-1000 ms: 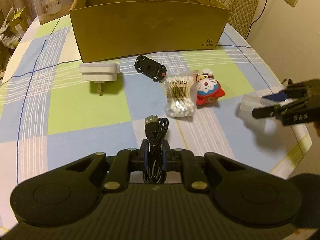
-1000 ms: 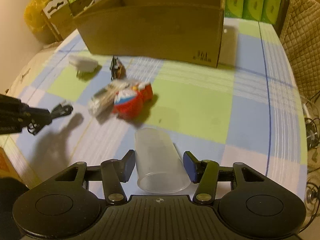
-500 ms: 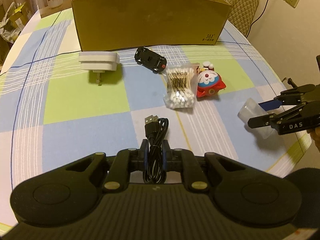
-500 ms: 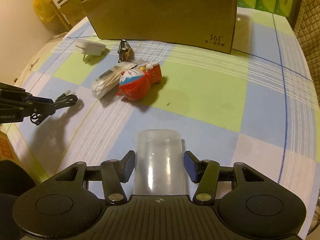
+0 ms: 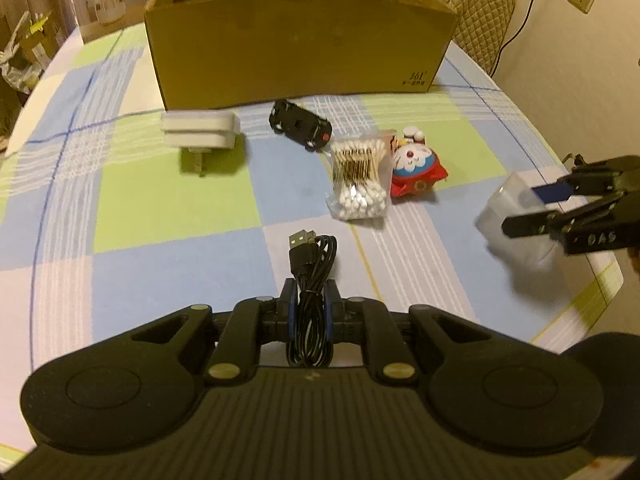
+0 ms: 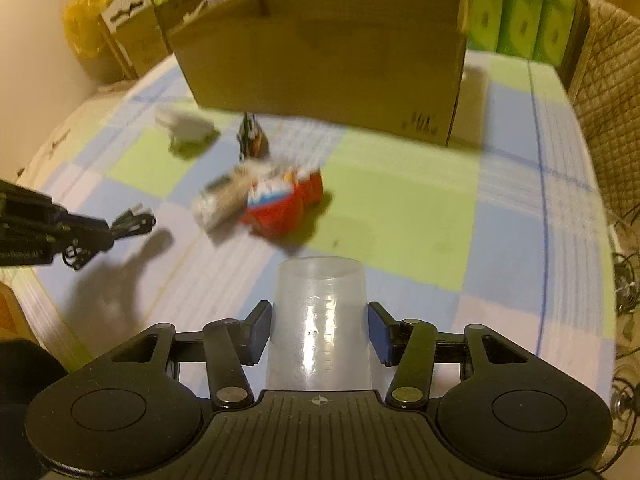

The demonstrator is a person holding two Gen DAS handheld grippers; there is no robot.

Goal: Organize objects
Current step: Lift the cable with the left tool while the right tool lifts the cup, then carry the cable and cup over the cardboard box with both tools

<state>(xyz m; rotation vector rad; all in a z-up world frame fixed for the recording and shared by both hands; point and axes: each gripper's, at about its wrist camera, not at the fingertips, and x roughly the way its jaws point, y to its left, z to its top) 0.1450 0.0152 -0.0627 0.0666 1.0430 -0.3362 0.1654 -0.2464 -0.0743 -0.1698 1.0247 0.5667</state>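
Our left claw (image 5: 307,312) squeezes the black cable (image 5: 310,280). Our right claw (image 6: 319,328) hugs the clear cup (image 6: 320,320). The big cardboard box (image 5: 296,48) sits straight ahead, past the toys. The cup lies longways, pointing at the box.

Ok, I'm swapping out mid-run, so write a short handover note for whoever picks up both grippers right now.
Left gripper: shut on the coiled black USB cable, held over the table.
Right gripper: its pads grip the clear plastic cup, lifted off the table.
On the cloth in front of the cardboard box: white plug adapter, black toy car, bag of cotton swabs, red cartoon toy.
Done: cable and cup picked up. Whether the box holds anything cannot be seen.
Left: probably box both, then the other four.
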